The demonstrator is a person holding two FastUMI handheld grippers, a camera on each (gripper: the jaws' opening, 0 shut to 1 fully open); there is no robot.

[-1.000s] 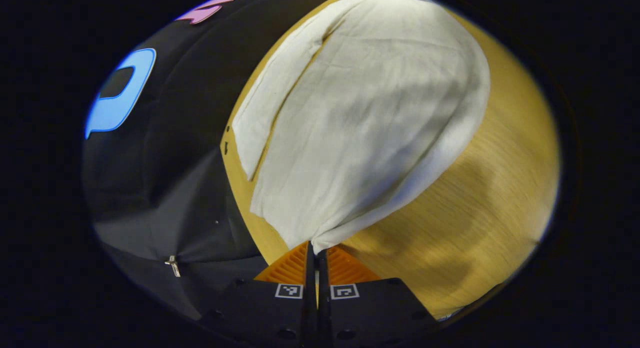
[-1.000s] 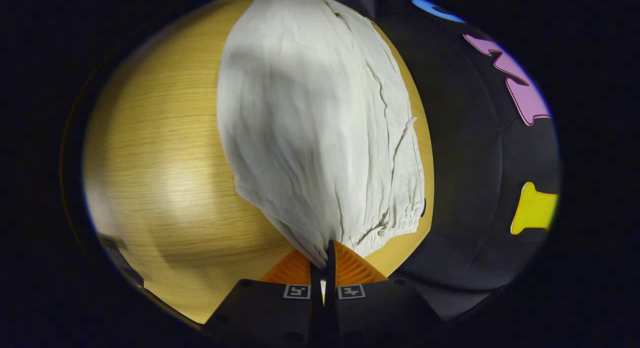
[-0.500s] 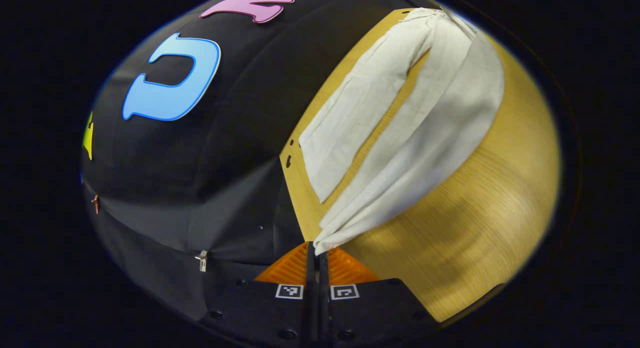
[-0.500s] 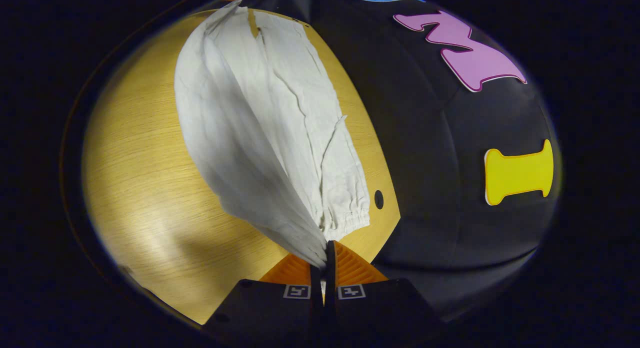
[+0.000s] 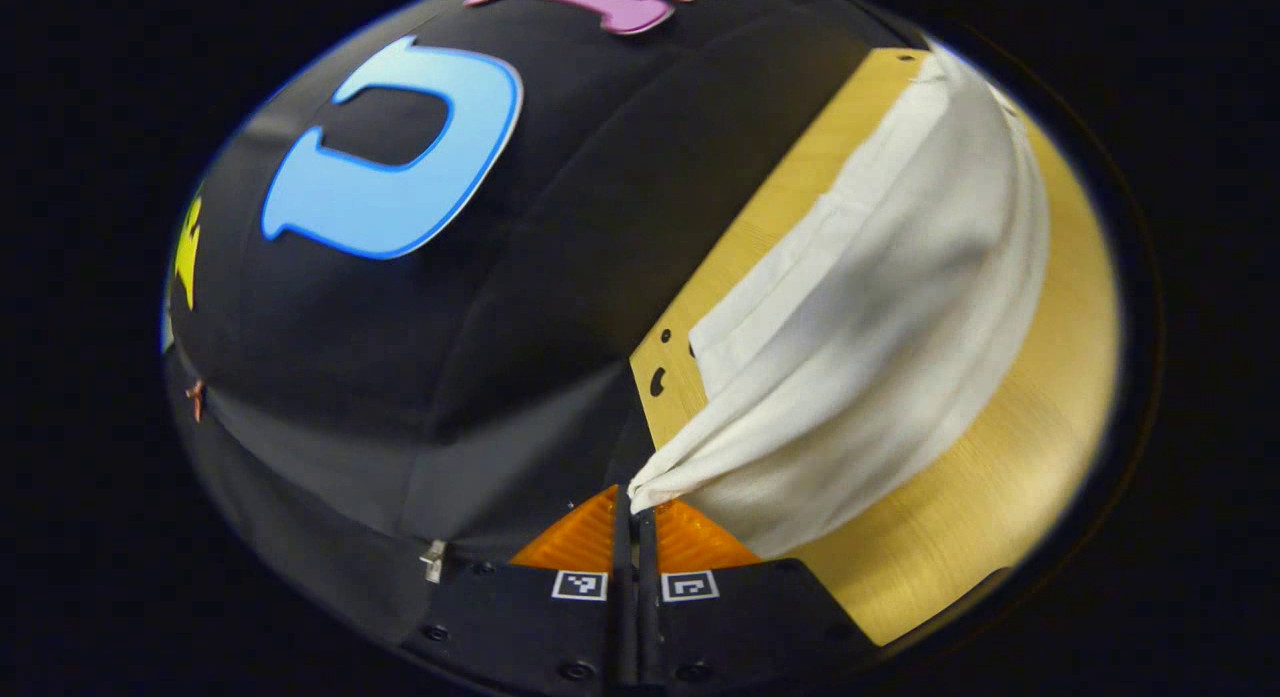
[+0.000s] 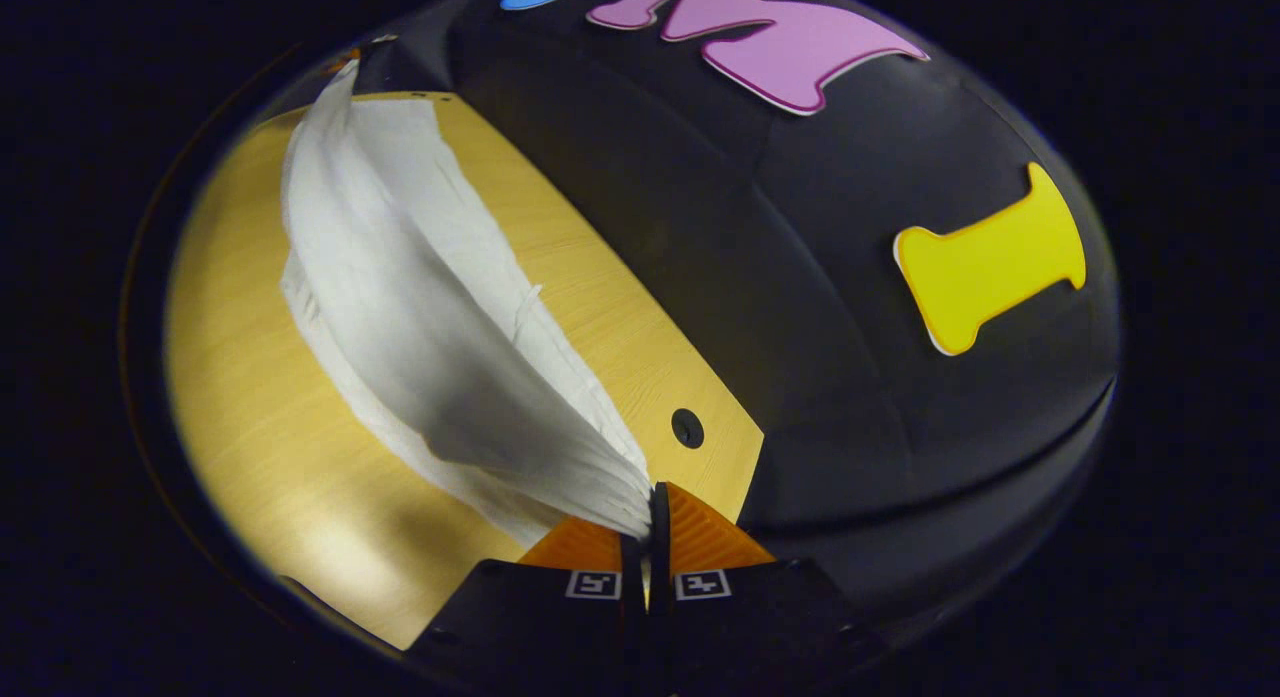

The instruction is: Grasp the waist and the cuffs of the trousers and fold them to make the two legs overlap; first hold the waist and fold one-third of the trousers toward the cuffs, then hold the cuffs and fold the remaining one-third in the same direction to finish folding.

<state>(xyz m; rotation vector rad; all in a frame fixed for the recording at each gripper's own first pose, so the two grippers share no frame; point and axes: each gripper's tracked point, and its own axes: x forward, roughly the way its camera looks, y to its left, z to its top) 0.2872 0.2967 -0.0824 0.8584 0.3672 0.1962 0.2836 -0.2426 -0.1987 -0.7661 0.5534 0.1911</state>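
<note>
Both my tools, left point(image 5: 631, 507) and right point(image 6: 648, 507), pinch the trousers point(image 5: 880, 317), so I'd carry this leg evenly over the other on the bench point(image 6: 250, 427).

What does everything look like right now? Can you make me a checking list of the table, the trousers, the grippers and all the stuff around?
Surface: wooden table, light grain, small holes near its edge.
Job's things: white trousers, one leg lifted over the other leg, which lies flat on the table.
Clutter: nothing seen.
Grippers: left hand-held gripper shut on the trousers; right hand-held gripper shut on the trousers.
Cables: nothing seen.
Surroundings: black cloth booth wall past the table's edge.
</note>
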